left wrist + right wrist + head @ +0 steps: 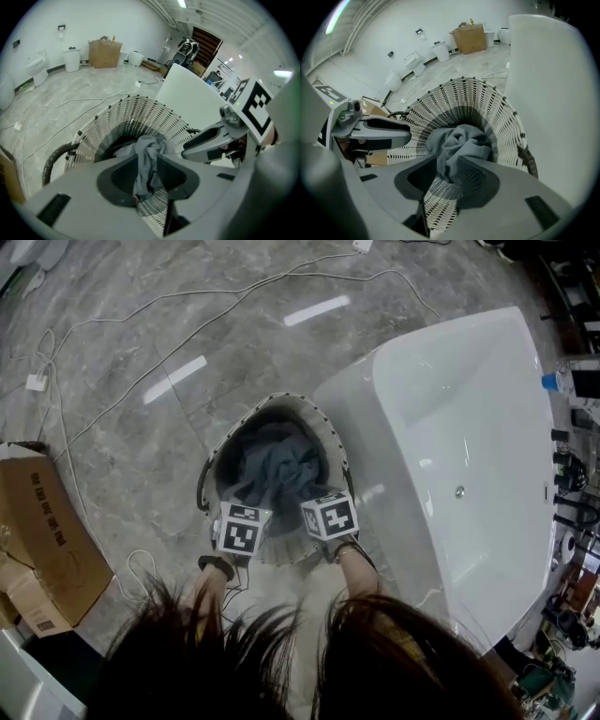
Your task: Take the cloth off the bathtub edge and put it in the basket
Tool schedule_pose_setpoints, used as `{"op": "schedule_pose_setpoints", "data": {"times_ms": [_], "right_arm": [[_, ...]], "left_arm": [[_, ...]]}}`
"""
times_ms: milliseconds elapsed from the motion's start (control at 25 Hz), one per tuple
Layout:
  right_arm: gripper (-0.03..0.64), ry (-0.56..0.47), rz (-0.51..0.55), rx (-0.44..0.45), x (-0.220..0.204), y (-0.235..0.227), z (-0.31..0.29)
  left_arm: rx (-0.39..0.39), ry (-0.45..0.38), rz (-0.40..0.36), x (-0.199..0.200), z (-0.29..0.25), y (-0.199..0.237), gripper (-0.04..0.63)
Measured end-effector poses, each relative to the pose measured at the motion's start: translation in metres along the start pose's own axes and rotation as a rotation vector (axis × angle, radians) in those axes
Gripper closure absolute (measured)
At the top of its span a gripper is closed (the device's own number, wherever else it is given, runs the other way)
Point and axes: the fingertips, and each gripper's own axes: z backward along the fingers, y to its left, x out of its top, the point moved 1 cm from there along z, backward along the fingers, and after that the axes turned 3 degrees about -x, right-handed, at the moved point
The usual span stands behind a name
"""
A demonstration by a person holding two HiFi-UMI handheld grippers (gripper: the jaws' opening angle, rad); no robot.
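The grey cloth (272,460) lies bunched inside the white wicker basket (281,397), which stands on the floor against the white bathtub (469,427). Both grippers hang over the basket's near rim. My left gripper (248,514) holds a strip of the cloth (149,147) between its jaws, above the basket (140,112). My right gripper (319,509) has a thick fold of the cloth (461,143) between its fingertips, over the basket (464,98). In the left gripper view my left gripper (147,157) points into the basket; in the right gripper view so does my right gripper (443,161).
The bathtub's wall (553,93) rises close on the right of the basket. A cardboard box (42,540) sits at the left. White cables (141,306) run across the marble floor. A dark handle (202,488) sticks out from the basket's left side.
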Motion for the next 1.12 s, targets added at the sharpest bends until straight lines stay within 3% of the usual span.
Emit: {"op": "schedule_pose_setpoints", "data": {"times_ms": [400,720,1120], "right_arm": [[0.465,-0.028,0.035,0.024,0.011,0.019,0.013],[0.465,-0.048,0.049,0.026,0.014,0.032,0.033],[0.465,-0.147,0.121,0.042,0.033,0.068,0.097]], "left_arm": [[-0.013,-0.005,-0.019,0.003,0.014,-0.012,0.485],[-0.011,-0.015,-0.084,0.006,0.035,-0.021,0.485],[-0.031,-0.083,-0.133,0.042,0.087,-0.053,0.485]]}}
